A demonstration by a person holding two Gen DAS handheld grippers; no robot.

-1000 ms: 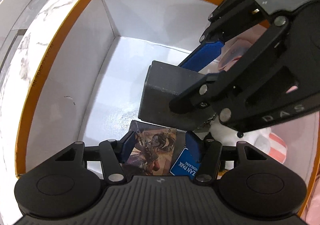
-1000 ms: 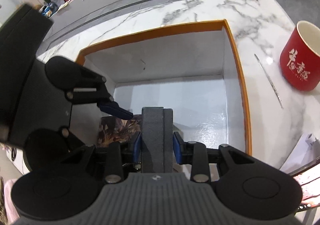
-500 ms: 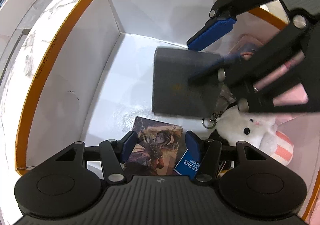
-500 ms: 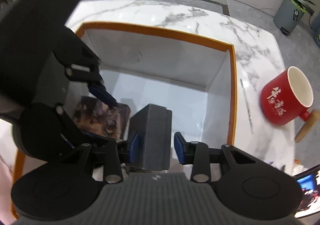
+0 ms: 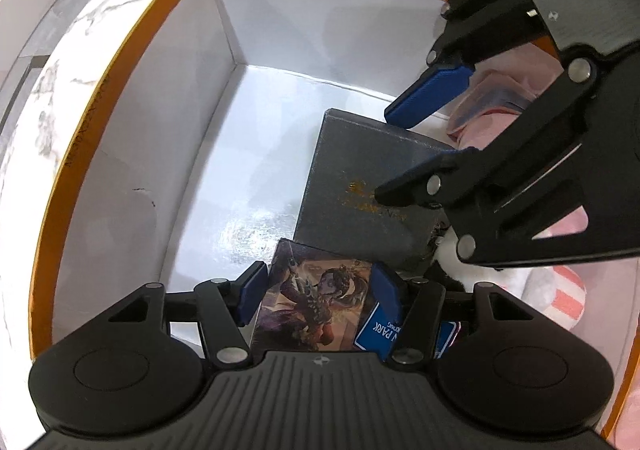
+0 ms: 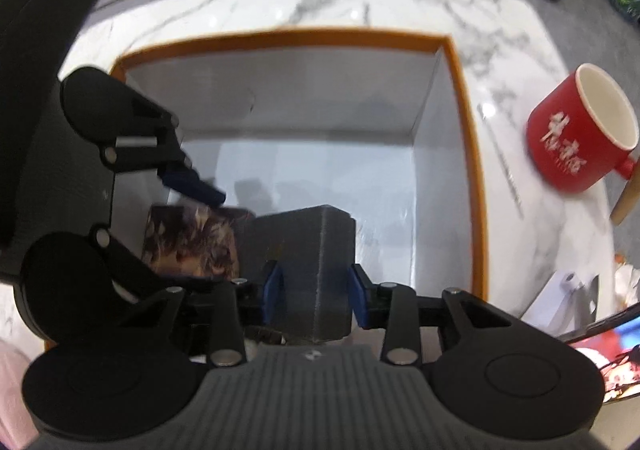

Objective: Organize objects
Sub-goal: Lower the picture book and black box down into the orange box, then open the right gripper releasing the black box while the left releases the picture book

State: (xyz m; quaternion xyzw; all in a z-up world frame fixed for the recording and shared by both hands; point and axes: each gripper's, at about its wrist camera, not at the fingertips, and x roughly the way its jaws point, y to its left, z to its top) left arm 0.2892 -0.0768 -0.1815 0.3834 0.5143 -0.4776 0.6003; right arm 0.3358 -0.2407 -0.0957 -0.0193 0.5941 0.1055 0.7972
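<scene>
A dark grey box (image 5: 360, 185) lies flat on the floor of an orange-rimmed white carton (image 5: 120, 61). My right gripper (image 5: 396, 153) hovers over it with jaws spread wider than the box; in the right wrist view the box (image 6: 316, 262) sits between the pads (image 6: 314, 288) with gaps on both sides. My left gripper (image 5: 316, 290) is open over an illustrated card box (image 5: 316, 298), which rests on the carton floor next to a blue card (image 5: 378, 332).
A white plush toy (image 5: 452, 250) and pink items (image 5: 504, 89) fill the carton's right side. A red mug (image 6: 580, 133) stands on the marble table (image 6: 280, 5) right of the carton. A photo and papers (image 6: 568, 290) lie at the right.
My right gripper lowered the grey box, laid it flat on the carton floor, opened and let go. The left gripper stayed over the card box.
</scene>
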